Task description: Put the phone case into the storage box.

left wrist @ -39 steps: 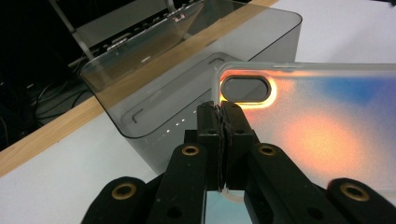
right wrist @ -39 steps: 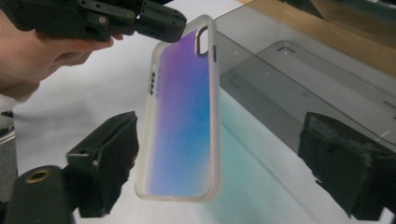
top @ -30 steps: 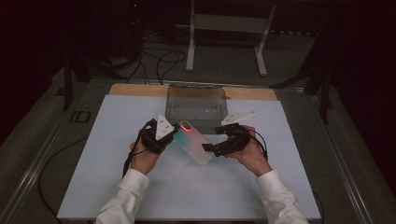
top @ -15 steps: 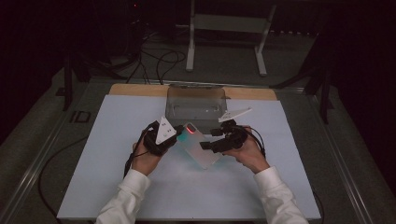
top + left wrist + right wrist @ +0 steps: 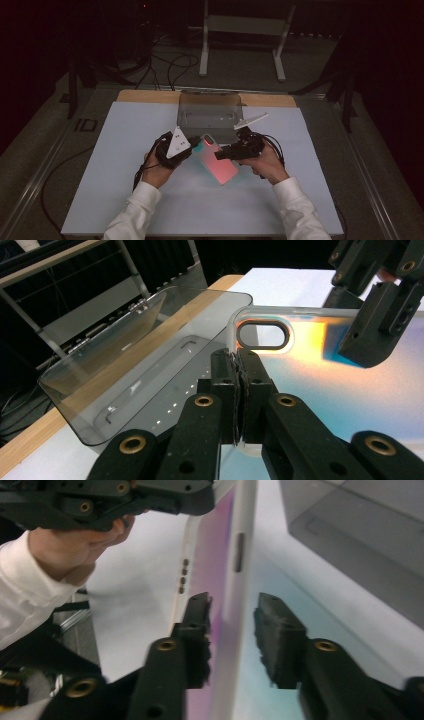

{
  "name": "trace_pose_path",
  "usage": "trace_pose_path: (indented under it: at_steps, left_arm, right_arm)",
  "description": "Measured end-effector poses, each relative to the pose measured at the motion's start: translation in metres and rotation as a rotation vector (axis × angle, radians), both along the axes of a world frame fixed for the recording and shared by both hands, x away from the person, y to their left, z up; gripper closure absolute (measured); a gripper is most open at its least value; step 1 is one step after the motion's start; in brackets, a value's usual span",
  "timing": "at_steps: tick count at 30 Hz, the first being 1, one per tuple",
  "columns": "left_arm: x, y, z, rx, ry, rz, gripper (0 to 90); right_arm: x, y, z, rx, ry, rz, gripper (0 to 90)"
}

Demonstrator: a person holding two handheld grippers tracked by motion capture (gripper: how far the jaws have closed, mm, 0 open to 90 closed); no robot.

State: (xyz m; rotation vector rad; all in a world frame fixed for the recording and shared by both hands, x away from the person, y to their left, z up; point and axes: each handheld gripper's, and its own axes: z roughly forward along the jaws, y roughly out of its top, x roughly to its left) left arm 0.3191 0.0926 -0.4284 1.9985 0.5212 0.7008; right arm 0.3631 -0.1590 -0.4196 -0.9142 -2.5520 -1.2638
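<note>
The phone case (image 5: 219,161) sits between both claws, the clear tray (image 5: 210,111) behind it.

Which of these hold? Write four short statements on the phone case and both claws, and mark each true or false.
1. The left claw is shut on the corner of the clear, pink-to-teal plastic phone case, beside its oval camera cutout. True.
2. The case lies flat and untouched on the white table top. False: both claws are at it and it is held up.
3. A clear grey plastic tray sits beyond the case. True.
4. The right claw is well away from the case. False: its jaws, which have just been closing, straddle the case's long edge, with a narrow gap beside one pad.
</note>
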Motion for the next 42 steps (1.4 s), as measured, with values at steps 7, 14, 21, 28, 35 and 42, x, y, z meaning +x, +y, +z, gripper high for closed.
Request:
trace_pose_path:
  at_steps: [7, 14, 21, 28, 35, 42]
  left_arm:
    - [-0.0001, -0.0016, -0.0012, 0.016, -0.011, -0.005, 88.3]
    - [0.0, -0.0052, -0.0024, 0.028, -0.019, -0.008, 87.7]
    - [0.0001, -0.006, -0.0028, 0.021, -0.016, -0.003, 87.4]
    - [0.001, -0.0061, -0.0031, 0.011, 0.001, 0.009, 86.4]
    - [0.0017, -0.0052, -0.0031, -0.003, 0.023, -0.003, 78.8]
    - [0.0021, -0.0039, -0.0028, -0.047, 0.04, 0.02, 60.2]
  right_arm:
    - [-0.0014, 0.0021, 0.0005, -0.011, 0.042, 0.019, 79.0]
    - [-0.0036, 0.006, -0.0005, -0.045, 0.122, 0.003, 79.4]
    - [-0.0045, 0.006, -0.0002, -0.037, 0.204, -0.069, 81.6]
    - [-0.0063, 0.0059, 0.0022, -0.042, 0.177, -0.108, 82.1]
    - [-0.006, 0.0066, 0.0017, -0.041, 0.167, -0.114, 82.1]
    - [-0.0063, 0.0055, 0.0034, -0.043, 0.145, -0.121, 82.0]
